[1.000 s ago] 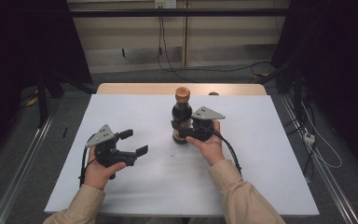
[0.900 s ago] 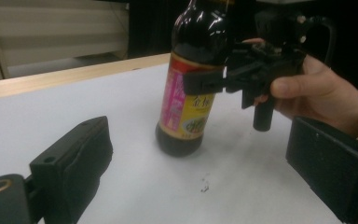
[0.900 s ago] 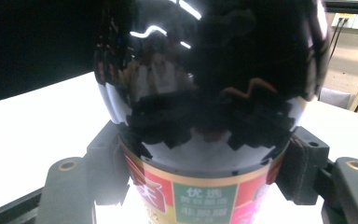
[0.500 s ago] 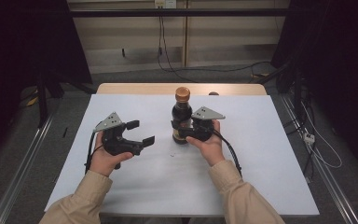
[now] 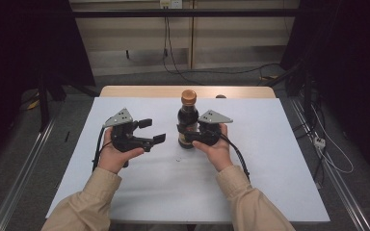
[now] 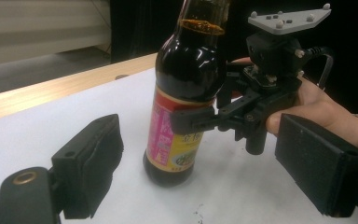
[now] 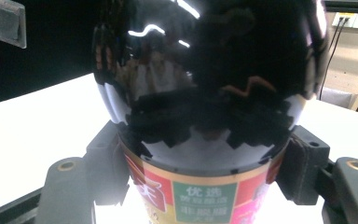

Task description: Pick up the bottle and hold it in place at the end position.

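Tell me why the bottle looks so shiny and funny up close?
In the right hand-held gripper view, the dark glass bottle sits very close and mirrors the lamps as white streaks, warping reflections; in the left gripper view its shoulder shows small glints; in the high view the room edges are dark while the table is lit.

I read the glass bottle of near-black liquid point(image 5: 188, 126) as capped orange-brown, with a red, yellow and green printed label carrying white characters. White sheet-covered table point(image 5: 270, 144), pale wood edge at its far side. Black left gripper point(image 5: 153, 131) and black right gripper point(image 5: 185, 135), each with a grey plate. Beige sleeves point(image 5: 84, 204).
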Motion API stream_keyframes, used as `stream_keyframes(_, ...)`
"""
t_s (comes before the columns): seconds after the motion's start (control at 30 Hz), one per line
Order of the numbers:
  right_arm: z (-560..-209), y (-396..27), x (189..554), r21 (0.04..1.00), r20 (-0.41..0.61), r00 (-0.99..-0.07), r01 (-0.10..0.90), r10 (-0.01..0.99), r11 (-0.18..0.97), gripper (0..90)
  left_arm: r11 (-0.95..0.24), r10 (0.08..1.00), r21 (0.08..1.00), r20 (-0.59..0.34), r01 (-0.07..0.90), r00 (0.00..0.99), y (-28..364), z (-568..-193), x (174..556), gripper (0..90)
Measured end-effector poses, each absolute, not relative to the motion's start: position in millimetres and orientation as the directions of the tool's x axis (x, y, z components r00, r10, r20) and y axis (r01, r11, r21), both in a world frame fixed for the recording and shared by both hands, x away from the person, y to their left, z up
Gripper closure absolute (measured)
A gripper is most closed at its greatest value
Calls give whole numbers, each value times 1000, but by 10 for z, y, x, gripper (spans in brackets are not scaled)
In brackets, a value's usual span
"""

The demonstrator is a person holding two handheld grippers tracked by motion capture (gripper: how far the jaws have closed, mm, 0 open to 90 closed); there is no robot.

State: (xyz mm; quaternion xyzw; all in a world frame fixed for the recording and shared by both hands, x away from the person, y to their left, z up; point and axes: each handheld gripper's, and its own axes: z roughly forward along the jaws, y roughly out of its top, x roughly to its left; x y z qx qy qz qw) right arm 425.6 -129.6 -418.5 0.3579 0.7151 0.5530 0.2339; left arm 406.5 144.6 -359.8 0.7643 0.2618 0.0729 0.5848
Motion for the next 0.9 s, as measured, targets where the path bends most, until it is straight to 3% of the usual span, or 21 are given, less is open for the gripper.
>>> stream_keyframes(0.37, -4187, -1295, 4255, 958, 60, -634, 253, 771, 133, 300, -229, 477, 944, -103, 237, 873, 1311, -3446, 4145, 339)
stream_keyframes(0.53, -4186, -1294, 4254, 958, 60, -633, 253, 771, 133, 300, -228, 485, 944, -103, 239, 869, 1286, -3415, 4210, 447)
stream_keyframes(0.9, -4184, -1293, 4253, 957, 59, -634, 255, 771, 136, 301, -225, 458, 936, -144, 271, 877, 1220, -3289, 4340, 507)
